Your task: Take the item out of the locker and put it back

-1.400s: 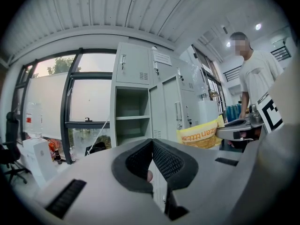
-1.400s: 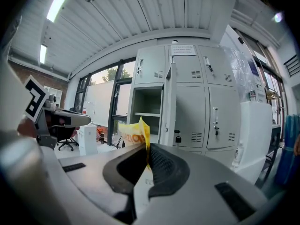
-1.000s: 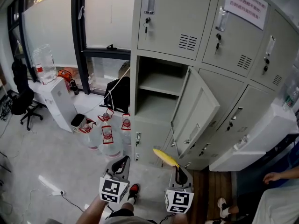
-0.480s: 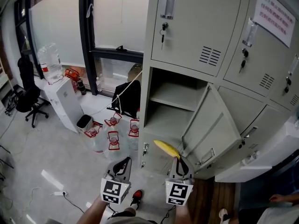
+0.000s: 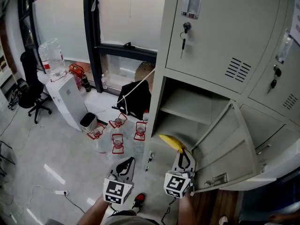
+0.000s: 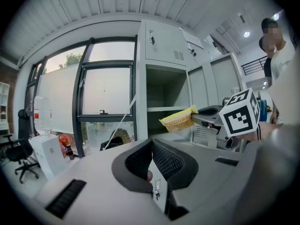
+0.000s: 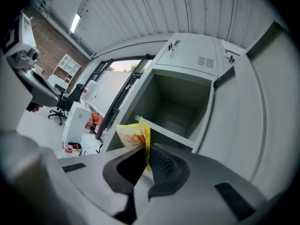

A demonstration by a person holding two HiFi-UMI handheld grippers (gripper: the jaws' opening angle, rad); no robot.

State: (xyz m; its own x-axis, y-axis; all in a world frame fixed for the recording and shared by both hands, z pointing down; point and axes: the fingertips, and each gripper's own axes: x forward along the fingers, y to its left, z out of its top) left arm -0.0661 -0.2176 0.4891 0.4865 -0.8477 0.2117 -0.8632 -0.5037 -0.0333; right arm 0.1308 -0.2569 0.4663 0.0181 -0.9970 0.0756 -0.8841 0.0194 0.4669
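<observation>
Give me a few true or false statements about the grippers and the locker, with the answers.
1. The right gripper is shut on a yellow packet. True.
2. The locker door is closed. False: it stands open.
3. The left gripper grips the packet too. False: its jaws are together on nothing.
4. Bottles stand on the floor beside the locker. True.

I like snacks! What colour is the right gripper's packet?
The packet is yellow with orange lettering, clearest in the left gripper view.
</observation>
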